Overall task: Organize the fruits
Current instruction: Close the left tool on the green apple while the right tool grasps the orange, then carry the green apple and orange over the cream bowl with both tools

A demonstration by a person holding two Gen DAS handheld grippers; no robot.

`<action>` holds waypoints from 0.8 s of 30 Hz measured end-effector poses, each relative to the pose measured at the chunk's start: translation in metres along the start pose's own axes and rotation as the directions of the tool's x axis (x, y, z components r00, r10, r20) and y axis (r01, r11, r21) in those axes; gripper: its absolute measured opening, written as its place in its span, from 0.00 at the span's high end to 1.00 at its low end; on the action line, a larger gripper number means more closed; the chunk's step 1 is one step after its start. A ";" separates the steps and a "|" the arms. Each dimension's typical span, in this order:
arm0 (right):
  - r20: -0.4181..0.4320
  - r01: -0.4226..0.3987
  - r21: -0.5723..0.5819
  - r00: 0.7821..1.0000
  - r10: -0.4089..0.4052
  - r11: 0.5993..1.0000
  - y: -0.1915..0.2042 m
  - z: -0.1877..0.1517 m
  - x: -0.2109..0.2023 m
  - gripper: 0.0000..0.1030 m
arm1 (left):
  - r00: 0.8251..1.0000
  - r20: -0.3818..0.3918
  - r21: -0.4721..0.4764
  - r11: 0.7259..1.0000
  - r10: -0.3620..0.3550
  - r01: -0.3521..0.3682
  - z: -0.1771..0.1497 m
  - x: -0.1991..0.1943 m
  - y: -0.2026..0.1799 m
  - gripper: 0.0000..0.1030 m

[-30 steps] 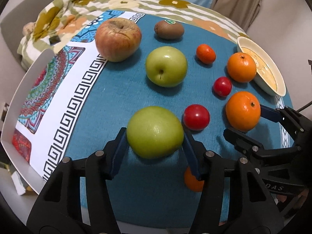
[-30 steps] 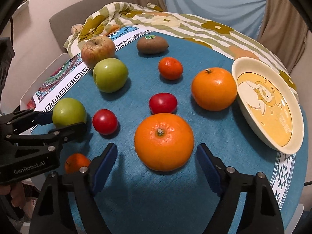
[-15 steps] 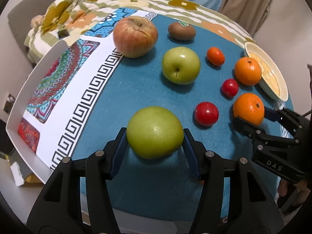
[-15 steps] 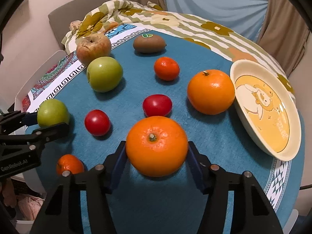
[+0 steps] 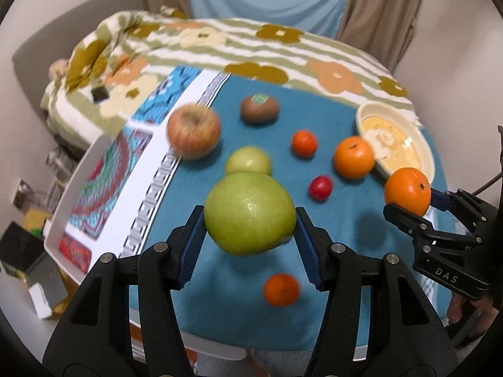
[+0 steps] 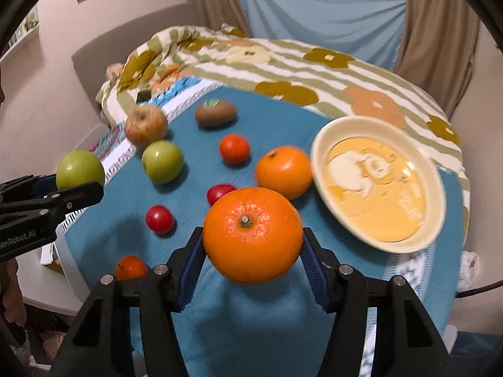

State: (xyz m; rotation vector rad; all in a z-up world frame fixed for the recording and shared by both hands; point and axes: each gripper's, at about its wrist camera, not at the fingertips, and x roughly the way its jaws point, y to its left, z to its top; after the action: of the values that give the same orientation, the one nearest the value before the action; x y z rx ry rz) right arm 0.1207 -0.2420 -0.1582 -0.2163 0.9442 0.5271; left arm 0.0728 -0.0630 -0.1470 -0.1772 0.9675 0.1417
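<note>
Left gripper [image 5: 250, 235]: my jaws pinch a green apple [image 5: 250, 212] by its flanks, lower centre of the left wrist view, clear of the blue tablecloth [image 5: 345, 238].

Right gripper [image 6: 253, 260]: jaws have just been closing and now clamp a large orange [image 6: 251, 235], lower centre of the right wrist view, also lifted off the cloth.

Outward on the cloth: second green apple [image 6: 162, 166], reddish apple [image 6: 145, 124], kiwi [image 6: 215, 113] with a sticker, second large orange [image 6: 284, 171], two small tangerines [image 6: 234, 148] [image 6: 131, 267], two red tomato-like fruits [image 6: 159, 219] [image 6: 220, 192]. Cream bowl [image 6: 437, 185] at centre right, empty. White patterned tray [image 5: 103, 169] at left of the left wrist view, also empty.

Step in hand, as I judge it: both picks done, carrying begins. Next move calls for choosing a container per fruit; bowl for the orange and tray for the apple look nearest. Lower before I let go, as both fruits roll.
</note>
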 end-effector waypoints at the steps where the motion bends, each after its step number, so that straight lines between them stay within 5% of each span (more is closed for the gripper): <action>1: 0.010 0.006 0.007 1.000 -0.006 1.000 -0.005 0.002 -0.006 0.46 | 1.000 0.014 0.012 1.000 -0.011 0.010 0.007 -0.004 -0.007 0.42; 10: 0.055 0.088 0.111 0.994 -0.094 0.990 -0.055 0.015 -0.039 0.46 | 0.990 0.050 0.136 0.983 -0.130 0.122 0.063 -0.004 -0.063 0.42; 24: 0.016 0.209 0.364 0.973 -0.230 0.908 -0.130 0.026 -0.040 0.46 | 0.948 -0.100 0.327 0.889 -0.304 0.319 0.136 0.073 -0.158 0.42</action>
State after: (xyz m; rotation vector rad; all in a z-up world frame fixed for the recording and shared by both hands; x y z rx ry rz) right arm 0.1877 -0.3560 -0.1173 0.0263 0.9287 0.1444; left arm 0.2544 -0.1856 -0.1189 -0.0152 0.9819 -0.3279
